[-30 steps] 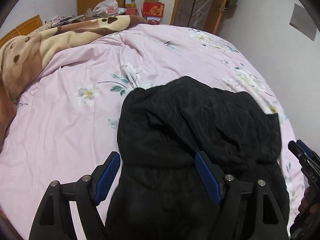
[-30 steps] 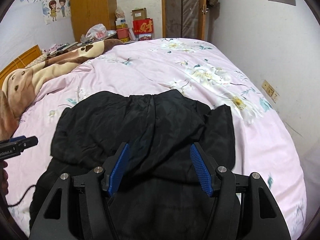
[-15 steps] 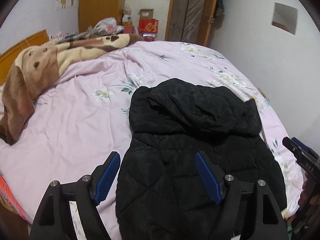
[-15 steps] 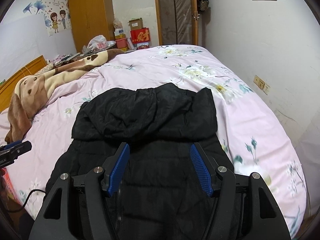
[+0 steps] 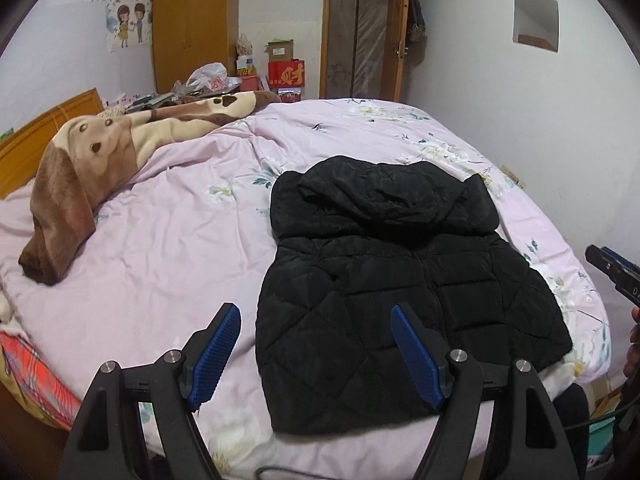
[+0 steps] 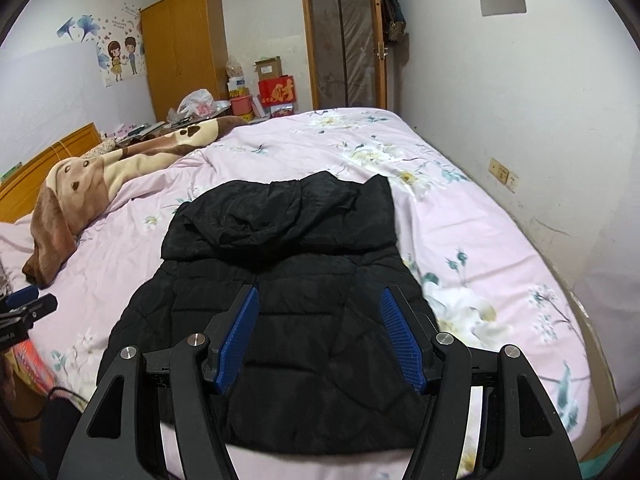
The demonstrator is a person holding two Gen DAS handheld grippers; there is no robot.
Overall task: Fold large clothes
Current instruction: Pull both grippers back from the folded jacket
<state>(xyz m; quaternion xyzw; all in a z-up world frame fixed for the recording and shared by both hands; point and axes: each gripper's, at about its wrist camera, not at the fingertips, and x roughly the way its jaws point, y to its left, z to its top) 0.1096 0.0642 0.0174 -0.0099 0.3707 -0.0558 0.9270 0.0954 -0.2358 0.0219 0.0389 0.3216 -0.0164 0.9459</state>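
A black quilted hooded jacket (image 5: pixel 392 264) lies folded on the pink floral bed, hood at the far end, hem near the bed's front edge; it also shows in the right wrist view (image 6: pixel 288 280). My left gripper (image 5: pixel 316 316) is open and empty, held above the jacket's near left edge. My right gripper (image 6: pixel 320 300) is open and empty, held above the jacket's lower middle. The right gripper's tip shows at the right edge of the left wrist view (image 5: pixel 616 268); the left gripper's tip shows at the left edge of the right wrist view (image 6: pixel 28 312).
A brown and cream dog-print blanket (image 5: pixel 104 160) lies bunched at the left of the bed (image 5: pixel 168 248). A wooden headboard (image 5: pixel 28 140) stands far left. A wardrobe (image 6: pixel 180 48), boxes and a door (image 6: pixel 344 40) are beyond the bed. A white wall (image 6: pixel 540 120) runs along the right.
Both grippers have pulled back and up from the jacket, so the whole folded jacket and more of the room now show. The jacket lies still.
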